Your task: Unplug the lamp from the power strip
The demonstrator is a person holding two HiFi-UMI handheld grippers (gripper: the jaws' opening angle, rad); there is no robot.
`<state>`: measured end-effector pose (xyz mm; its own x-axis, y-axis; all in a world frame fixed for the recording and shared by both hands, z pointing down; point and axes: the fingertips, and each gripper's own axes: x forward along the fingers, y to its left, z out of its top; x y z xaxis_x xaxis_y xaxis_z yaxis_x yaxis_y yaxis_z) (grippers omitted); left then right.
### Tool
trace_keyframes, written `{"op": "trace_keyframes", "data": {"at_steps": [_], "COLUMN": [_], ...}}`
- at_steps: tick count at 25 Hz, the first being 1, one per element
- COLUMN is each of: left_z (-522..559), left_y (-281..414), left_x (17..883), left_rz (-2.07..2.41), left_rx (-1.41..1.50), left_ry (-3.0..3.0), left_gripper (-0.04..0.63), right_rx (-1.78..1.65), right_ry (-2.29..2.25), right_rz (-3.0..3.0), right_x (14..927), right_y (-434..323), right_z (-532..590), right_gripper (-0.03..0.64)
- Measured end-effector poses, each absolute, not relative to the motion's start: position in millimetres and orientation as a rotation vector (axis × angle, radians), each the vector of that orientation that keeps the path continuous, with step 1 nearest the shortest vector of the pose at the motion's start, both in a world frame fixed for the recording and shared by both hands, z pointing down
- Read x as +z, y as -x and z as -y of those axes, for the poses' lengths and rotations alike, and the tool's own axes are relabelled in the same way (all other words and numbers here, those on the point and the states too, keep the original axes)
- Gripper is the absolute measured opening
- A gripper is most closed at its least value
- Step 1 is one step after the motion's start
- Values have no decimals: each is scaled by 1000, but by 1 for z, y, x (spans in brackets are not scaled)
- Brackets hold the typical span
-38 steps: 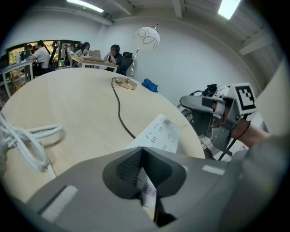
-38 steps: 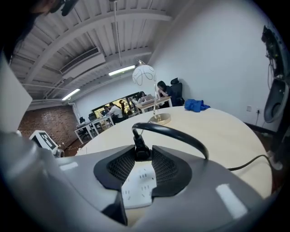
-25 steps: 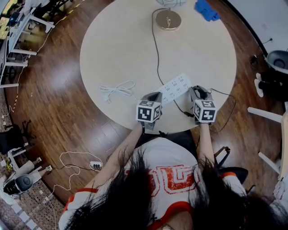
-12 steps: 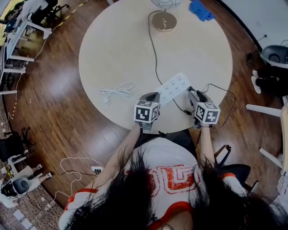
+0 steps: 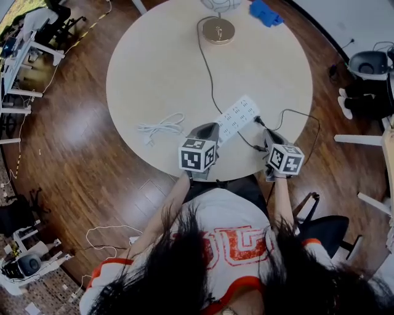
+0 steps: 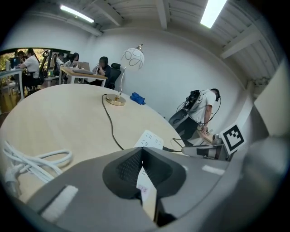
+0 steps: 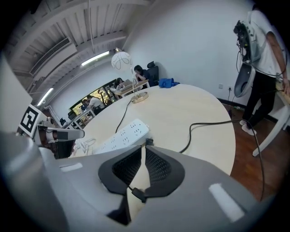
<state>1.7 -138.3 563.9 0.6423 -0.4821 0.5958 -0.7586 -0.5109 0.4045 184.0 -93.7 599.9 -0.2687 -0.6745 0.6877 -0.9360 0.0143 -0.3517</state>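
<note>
Right gripper (image 7: 141,147), jaws just closing to a narrow empty slit, hovers near the strip (image 7: 120,136); left gripper (image 6: 142,149) is closed.

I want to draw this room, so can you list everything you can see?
Round wooden table: one, pale beige, centre.
Table lamp: one, gold base, white round shade, table's far edge.
Small blue object: one, right of the lamp; unclear what it is.
Long plastic power strip: one, white, table's near side.
Loose coiled cable: one, white, left of the strip.
Thin lamp cord: one, black, from lamp base towards the strip.
Second cord: one, black, over the table's right edge.
Other people: several seated at far desks, one standing.
Left gripper: one, grey, jaws shut, at the strip's near end.
Right gripper: one, grey, jaws just closing, nearly together; black cord in the gap, grip unclear.
</note>
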Motion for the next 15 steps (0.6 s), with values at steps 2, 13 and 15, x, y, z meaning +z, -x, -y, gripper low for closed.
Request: {"op": "trace_keyframes", "data": {"at_steps": [2,13,15], "left_z": [135,118,113], "left_y": [-1,16,20], "left_x": [559,534,529], "left_rz": [936,825,808], "left_rx": [541,478,450], "left_ry": [-2231,-2369,-2375], "left_gripper": [0,0,0], "right_rx": [1122,1105,1090], "right_ry": [-1706,-1876,-1908], "right_rz": [2001,2170,2170], "right_x": [589,538,532], "right_y": [-178,-120,-114], "right_z": [93,67,57], "right_gripper": [3,2,2]}}
